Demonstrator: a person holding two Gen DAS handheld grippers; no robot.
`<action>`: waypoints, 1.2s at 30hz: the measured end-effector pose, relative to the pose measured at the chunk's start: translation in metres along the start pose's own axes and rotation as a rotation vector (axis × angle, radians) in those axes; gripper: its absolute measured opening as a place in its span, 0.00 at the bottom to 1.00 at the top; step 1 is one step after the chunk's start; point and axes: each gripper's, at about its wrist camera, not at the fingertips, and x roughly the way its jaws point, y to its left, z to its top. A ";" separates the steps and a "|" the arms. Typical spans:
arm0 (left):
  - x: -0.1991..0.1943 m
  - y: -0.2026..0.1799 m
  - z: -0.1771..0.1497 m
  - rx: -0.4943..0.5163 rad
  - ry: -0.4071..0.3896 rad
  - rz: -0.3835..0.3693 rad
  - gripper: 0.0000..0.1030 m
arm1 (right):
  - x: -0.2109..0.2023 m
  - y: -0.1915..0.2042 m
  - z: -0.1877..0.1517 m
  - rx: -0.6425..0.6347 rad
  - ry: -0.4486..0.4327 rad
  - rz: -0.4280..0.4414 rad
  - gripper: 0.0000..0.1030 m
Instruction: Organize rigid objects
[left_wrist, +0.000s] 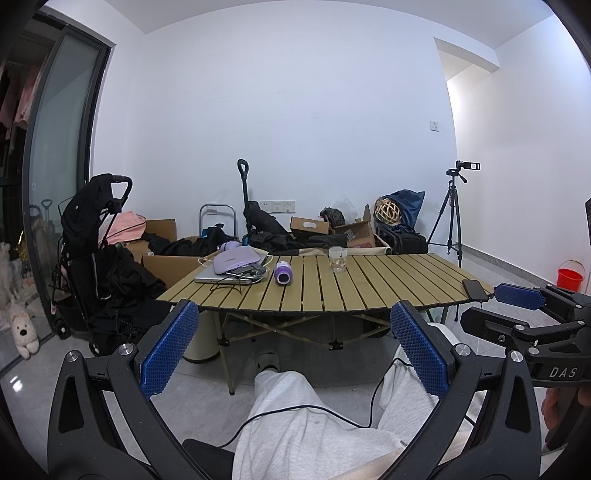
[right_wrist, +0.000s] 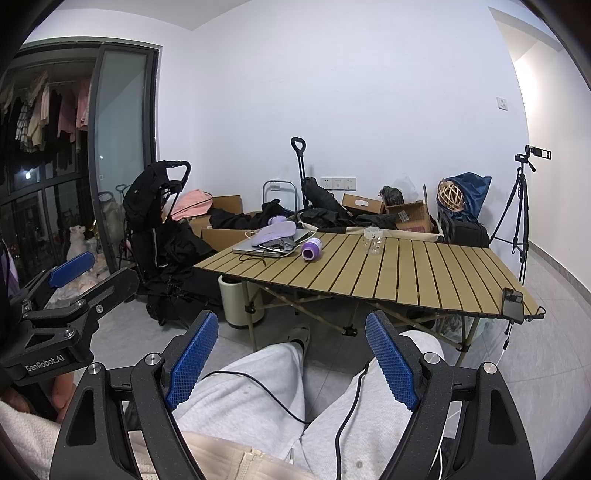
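A slatted folding table (left_wrist: 369, 284) (right_wrist: 406, 273) stands ahead of me. On it lie a purple bottle on its side (left_wrist: 283, 274) (right_wrist: 311, 249), a clear glass cup (left_wrist: 338, 258) (right_wrist: 373, 240), a silver laptop (left_wrist: 218, 277) (right_wrist: 255, 248) with a lilac case (left_wrist: 236, 260) (right_wrist: 275, 233) and cables on top, and a black phone (left_wrist: 474, 288) (right_wrist: 514, 300) at the near right edge. My left gripper (left_wrist: 291, 332) is open and empty, held over my lap short of the table. My right gripper (right_wrist: 291, 343) is open and empty too.
Behind the table are cardboard boxes (left_wrist: 310, 226), black clothes, a trolley handle (left_wrist: 243, 184) and a woven ball (left_wrist: 388, 212). A black stroller (left_wrist: 96, 236) stands at left, a camera tripod (left_wrist: 452, 214) and red bucket (left_wrist: 570, 277) at right. A white bin (right_wrist: 236, 299) sits under the table.
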 end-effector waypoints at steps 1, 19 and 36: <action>0.000 0.000 0.000 0.000 0.000 0.000 1.00 | 0.000 0.000 0.000 0.000 -0.001 0.000 0.84; 0.002 0.004 -0.004 -0.002 0.003 0.001 1.00 | 0.001 0.000 -0.001 0.000 0.000 0.000 0.84; 0.003 0.005 -0.011 -0.011 0.016 -0.007 1.00 | 0.001 0.001 -0.003 0.002 0.003 0.000 0.84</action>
